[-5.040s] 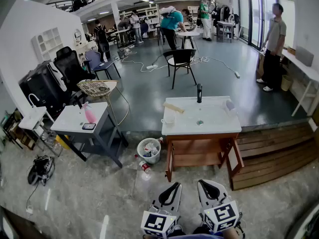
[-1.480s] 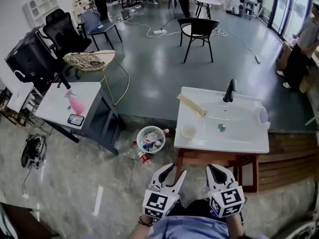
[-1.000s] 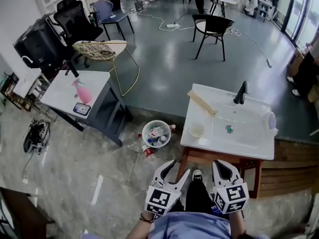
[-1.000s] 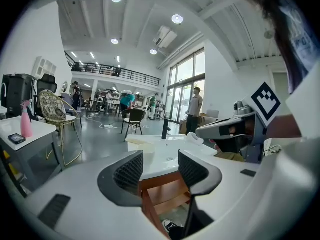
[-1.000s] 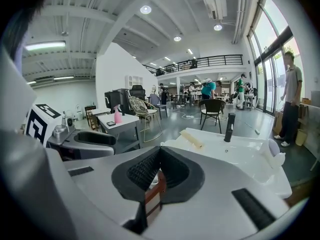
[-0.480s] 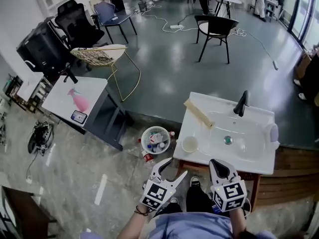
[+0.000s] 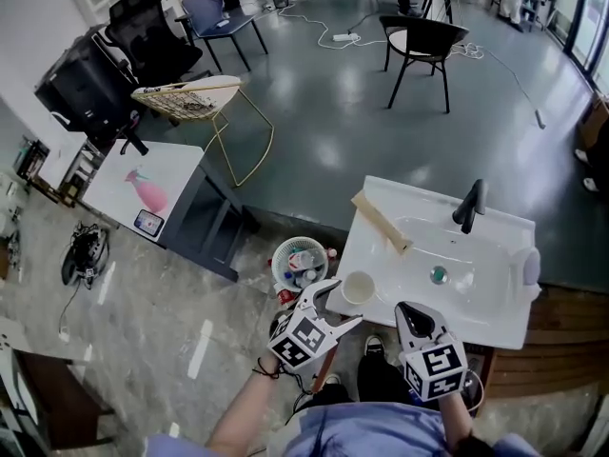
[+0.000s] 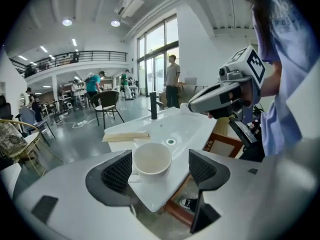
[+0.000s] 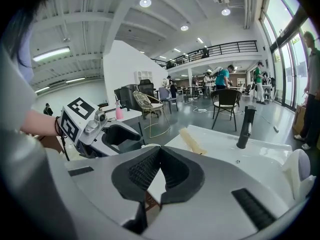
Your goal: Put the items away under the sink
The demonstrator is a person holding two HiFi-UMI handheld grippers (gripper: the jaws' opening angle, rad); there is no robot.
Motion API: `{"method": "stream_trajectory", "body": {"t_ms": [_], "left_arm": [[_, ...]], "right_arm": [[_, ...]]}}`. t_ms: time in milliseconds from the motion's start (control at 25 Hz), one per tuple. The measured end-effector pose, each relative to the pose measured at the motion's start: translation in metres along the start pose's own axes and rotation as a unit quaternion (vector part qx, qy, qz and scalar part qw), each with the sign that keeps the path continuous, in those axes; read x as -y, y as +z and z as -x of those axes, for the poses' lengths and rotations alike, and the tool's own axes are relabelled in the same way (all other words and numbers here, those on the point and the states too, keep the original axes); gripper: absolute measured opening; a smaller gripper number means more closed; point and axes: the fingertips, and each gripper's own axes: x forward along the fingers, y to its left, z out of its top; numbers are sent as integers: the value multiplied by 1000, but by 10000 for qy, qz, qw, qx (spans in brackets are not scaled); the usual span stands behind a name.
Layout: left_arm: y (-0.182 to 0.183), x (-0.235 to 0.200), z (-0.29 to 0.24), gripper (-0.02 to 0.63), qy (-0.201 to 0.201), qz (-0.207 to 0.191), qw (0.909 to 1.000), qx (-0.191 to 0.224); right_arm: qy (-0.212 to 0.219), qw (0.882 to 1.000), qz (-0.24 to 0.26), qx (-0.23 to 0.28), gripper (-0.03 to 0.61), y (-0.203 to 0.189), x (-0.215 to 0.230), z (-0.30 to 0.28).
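At the front left corner of the sink (image 7: 495,305) stands a white cup (image 7: 359,287). It sits between the jaws of the left gripper (image 8: 160,170), which have just been opening and stand apart, not pressing it. The right gripper (image 9: 159,154) hangs beside, jaws together and empty. A wooden slat (image 7: 381,222) lies behind the cup.
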Motion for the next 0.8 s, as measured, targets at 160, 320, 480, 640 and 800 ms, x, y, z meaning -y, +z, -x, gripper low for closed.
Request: {"method": "stream_trajectory", "body": {"t_ms": [160, 320, 480, 640, 800], "left_arm": [[-10, -9, -23, 372, -210, -470, 9973, -526], [-23, -14, -41, 387, -457, -703, 9911, -1030], [-30, -16, -55, 399, -633, -946, 9830, -1440], [-31, -15, -65, 402, -761, -1237, 9750, -1683], [-38, -12, -78, 402, -873, -1730, 9604, -2002]], "right_arm": [[54, 10000, -41, -50, 15, -1, 11, -10], [73, 9999, -101, -88, 15, -5, 18, -16], [66, 9998, -124, -150, 15, -9, 23, -20], [48, 9998, -126, -167, 15, -9, 26, -22], [-30, 9997, -123, -204, 15, -13, 32, -24]]}}
